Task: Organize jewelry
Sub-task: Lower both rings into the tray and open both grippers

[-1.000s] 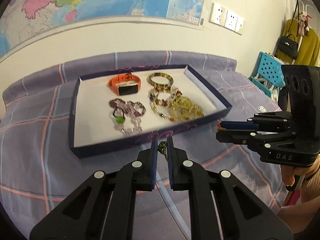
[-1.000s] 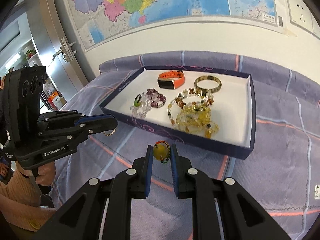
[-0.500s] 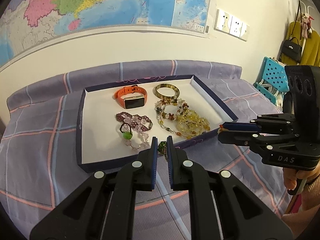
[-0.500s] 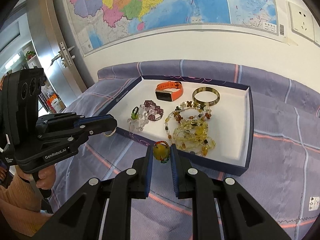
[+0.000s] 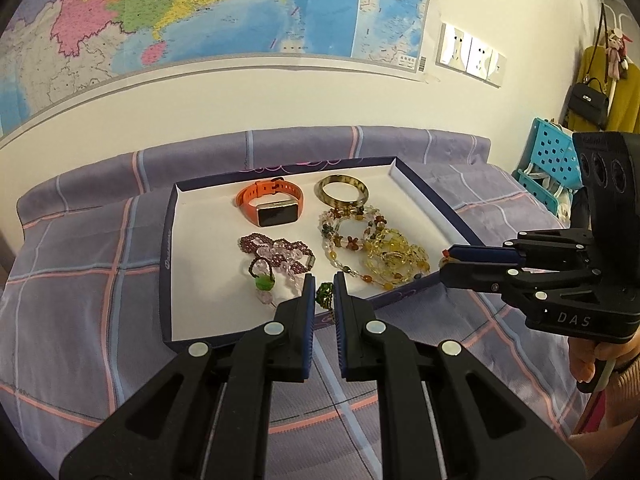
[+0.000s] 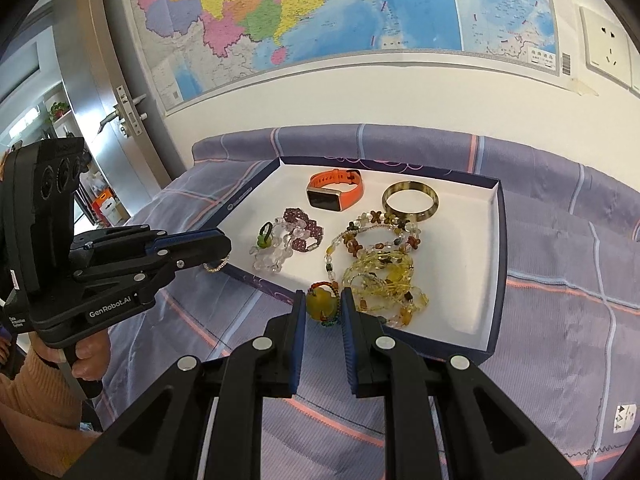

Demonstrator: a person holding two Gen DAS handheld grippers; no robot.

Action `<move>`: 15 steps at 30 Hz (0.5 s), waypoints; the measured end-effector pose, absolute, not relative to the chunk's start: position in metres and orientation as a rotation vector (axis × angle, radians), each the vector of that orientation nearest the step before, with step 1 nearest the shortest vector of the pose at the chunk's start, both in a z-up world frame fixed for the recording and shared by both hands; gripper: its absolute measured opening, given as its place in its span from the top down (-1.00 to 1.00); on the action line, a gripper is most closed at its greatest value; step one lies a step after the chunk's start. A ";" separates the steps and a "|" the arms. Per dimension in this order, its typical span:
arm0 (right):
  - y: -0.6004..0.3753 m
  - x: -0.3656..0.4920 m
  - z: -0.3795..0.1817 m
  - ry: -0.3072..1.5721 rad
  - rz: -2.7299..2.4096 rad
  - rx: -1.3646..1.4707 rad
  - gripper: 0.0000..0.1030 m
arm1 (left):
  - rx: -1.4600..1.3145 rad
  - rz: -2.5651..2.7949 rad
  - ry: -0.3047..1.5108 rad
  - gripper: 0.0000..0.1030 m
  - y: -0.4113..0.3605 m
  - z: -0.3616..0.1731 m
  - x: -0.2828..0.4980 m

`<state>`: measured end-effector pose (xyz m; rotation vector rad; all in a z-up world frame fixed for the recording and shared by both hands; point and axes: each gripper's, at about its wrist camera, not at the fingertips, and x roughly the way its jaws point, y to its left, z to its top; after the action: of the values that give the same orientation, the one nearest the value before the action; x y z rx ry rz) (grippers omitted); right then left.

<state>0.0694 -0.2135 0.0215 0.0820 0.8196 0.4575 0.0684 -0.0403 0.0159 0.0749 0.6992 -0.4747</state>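
Note:
A dark blue tray (image 5: 167, 264) with a white floor lies on the bed. It holds an orange smartwatch (image 5: 272, 208), an amber bangle (image 5: 341, 192), purple and clear bead bracelets (image 5: 276, 256) and a heap of yellow and mixed beads (image 5: 384, 252). My left gripper (image 5: 323, 280) is shut on a small green pendant (image 5: 323, 295) over the tray's near rim; its thin chain (image 6: 216, 267) dangles in the right wrist view. My right gripper (image 6: 322, 300) is shut on a yellow bead (image 6: 320, 306) with a red and green beaded loop, at the tray's near edge (image 6: 256, 280).
The bed wears a purple plaid cover (image 5: 80, 280) and stands against a white wall with a map (image 5: 200, 8). A blue crate (image 5: 556, 160) and hanging clothes are at the far right. A grey door (image 6: 100, 80) stands to the left.
Both grippers have edged slightly toward the tray, so their tips now overlap its near rim. Each still holds its piece.

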 end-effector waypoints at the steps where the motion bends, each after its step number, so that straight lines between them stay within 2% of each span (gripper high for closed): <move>1: -0.214 0.070 0.022 0.819 0.458 0.081 0.70 | 0.075 -0.473 0.699 0.81 -0.040 0.016 0.070; 10: -0.211 0.098 0.011 0.853 0.432 0.075 0.70 | 0.071 -0.445 0.731 0.81 -0.041 0.006 0.093; 13: -0.211 0.112 0.001 0.888 0.423 0.093 0.69 | 0.073 -0.419 0.756 0.77 -0.042 -0.003 0.103; 15: -0.209 0.117 -0.005 0.909 0.404 0.088 0.63 | 0.065 -0.402 0.782 0.68 -0.041 -0.011 0.110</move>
<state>0.1175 -0.2093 -0.0054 0.0878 0.9091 0.4037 0.1104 -0.0405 -0.0110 0.0653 0.7816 -0.4018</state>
